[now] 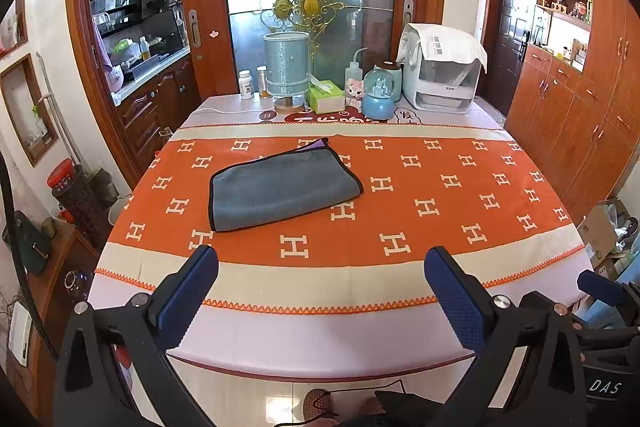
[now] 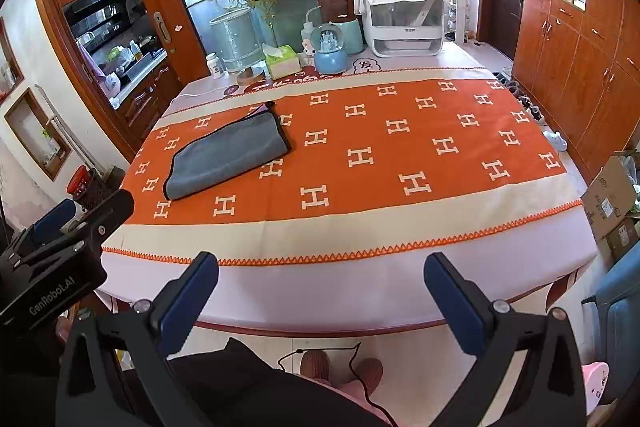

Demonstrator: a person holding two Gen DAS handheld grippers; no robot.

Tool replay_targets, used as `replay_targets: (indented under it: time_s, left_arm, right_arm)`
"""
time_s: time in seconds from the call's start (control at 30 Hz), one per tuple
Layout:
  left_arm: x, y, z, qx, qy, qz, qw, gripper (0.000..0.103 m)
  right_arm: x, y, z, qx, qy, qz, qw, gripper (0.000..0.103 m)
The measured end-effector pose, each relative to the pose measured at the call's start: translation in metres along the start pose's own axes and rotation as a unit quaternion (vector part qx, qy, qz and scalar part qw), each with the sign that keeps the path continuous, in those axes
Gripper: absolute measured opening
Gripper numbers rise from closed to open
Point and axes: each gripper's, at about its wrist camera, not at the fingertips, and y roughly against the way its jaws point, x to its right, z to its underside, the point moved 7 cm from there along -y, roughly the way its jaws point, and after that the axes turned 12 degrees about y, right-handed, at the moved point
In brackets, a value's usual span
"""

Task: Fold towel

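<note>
— What am I looking at?
— I'm seeing the table (image 1: 520,187) carrying the grey towel (image 1: 280,187), folded, lying left of centre. I'm holding the left gripper (image 1: 320,287) and right gripper (image 2: 320,287) near its front edge, tongs apart, gripping nothing.

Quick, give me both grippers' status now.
Left gripper: open, holding nothing.
Right gripper: open, holding nothing; the towel lies untouched.

Support: wooden-edged table (image 1: 320,373) covered by orange H-patterned cloth (image 1: 420,195)
On cloth: folded grey black-edged towel (image 1: 280,187)
Far edge: green tissue box (image 1: 326,97), blue snow globe (image 1: 378,99)
</note>
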Motion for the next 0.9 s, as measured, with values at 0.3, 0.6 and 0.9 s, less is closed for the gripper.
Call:
replay_targets:
  time_s: [0.3,0.6,0.9]
  left_arm:
    - [-0.0045,0.0000,0.0026,-0.003,0.001,0.000,1.0000,0.102]
    - [-0.0041,-0.0001,0.0020,-0.003,0.001,0.000,1.0000,0.102]
    - [-0.0050,-0.0006,0.0023,-0.004,0.002,0.000,1.0000,0.102]
  right_arm:
    - [-0.0054,-0.0053,-0.0020,-0.010,0.000,-0.001,1.000,0.103]
    - [-0.0056,-0.0068,-0.0028,-0.011,-0.001,0.000,1.000,0.103]
    - [-0.0049,-0.0080,-0.0026,-0.012,-0.001,0.000,1.000,0.103]
